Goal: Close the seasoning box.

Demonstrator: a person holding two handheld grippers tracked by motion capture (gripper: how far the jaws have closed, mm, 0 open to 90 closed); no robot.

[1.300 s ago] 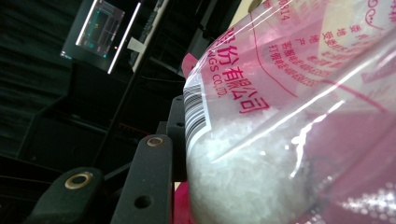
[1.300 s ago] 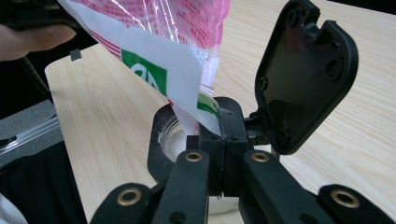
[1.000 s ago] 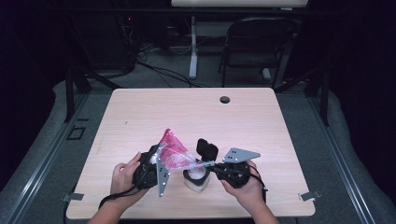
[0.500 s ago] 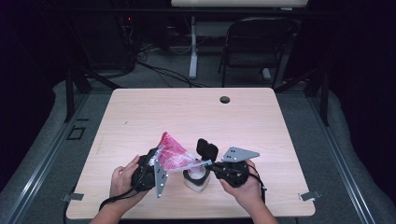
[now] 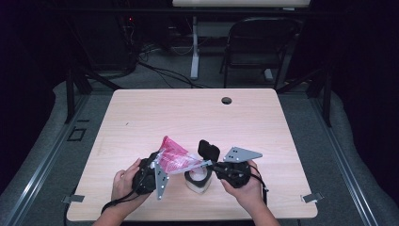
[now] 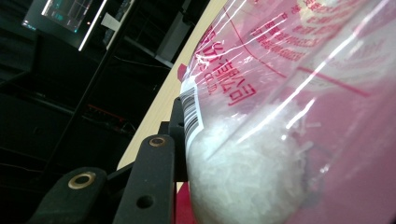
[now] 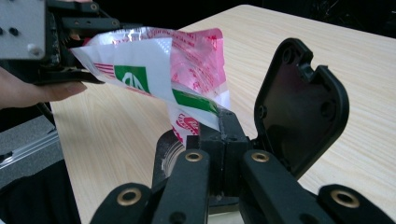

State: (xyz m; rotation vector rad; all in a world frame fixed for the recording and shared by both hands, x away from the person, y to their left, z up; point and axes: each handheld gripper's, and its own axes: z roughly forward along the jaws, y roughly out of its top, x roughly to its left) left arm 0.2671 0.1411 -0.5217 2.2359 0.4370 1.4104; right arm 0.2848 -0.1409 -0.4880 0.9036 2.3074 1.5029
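In the left gripper view the pink bag (image 6: 299, 116) runs past the top, right and bottom edges, and it covers the left tool's (image 6: 184, 154) second jaw. In the high view the white container (image 5: 197, 179) near the worktop's (image 5: 197, 113) near edge is half hidden under the bag and the right tool (image 5: 207, 165), too small to identify.

Dark room; grey floor (image 5: 47, 141), folding chair (image 5: 256, 52) and cables (image 5: 160, 73) behind wooden table (image 5: 188, 113)
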